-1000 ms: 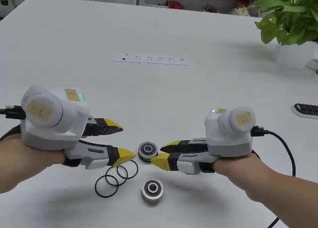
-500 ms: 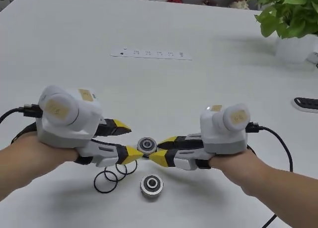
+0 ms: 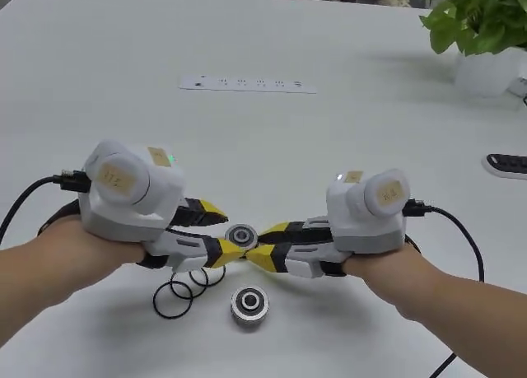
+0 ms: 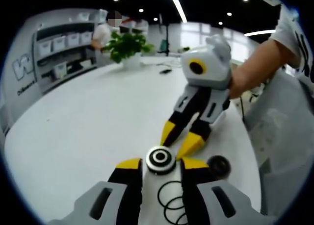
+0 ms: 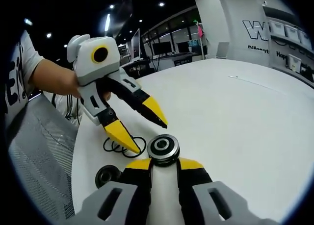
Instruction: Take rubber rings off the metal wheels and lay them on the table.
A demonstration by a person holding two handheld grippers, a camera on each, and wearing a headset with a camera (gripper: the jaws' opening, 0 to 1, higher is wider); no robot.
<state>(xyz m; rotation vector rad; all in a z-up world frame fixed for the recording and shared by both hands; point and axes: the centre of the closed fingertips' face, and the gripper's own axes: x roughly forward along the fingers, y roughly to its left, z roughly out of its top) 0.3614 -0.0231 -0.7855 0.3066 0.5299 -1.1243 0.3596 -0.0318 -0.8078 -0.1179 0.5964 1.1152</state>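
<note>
A counter (image 3: pixel 346 131) stretches ahead. The left hand-held gripper (image 3: pixel 226 235) comes in from the left and the right hand-held gripper (image 3: pixel 258 245) from the right, their tips meeting at the near centre. One metal wheel (image 3: pixel 241 235) sits between the two sets of tips. A second metal wheel (image 3: pixel 249 304) lies on the counter just nearer the person. Loose rubber rings (image 3: pixel 181 289) lie to its left, below the left hand-held gripper. A power strip (image 3: pixel 239 84) lies far behind them; a potted plant (image 3: pixel 473 20) stands at the far right.
</note>
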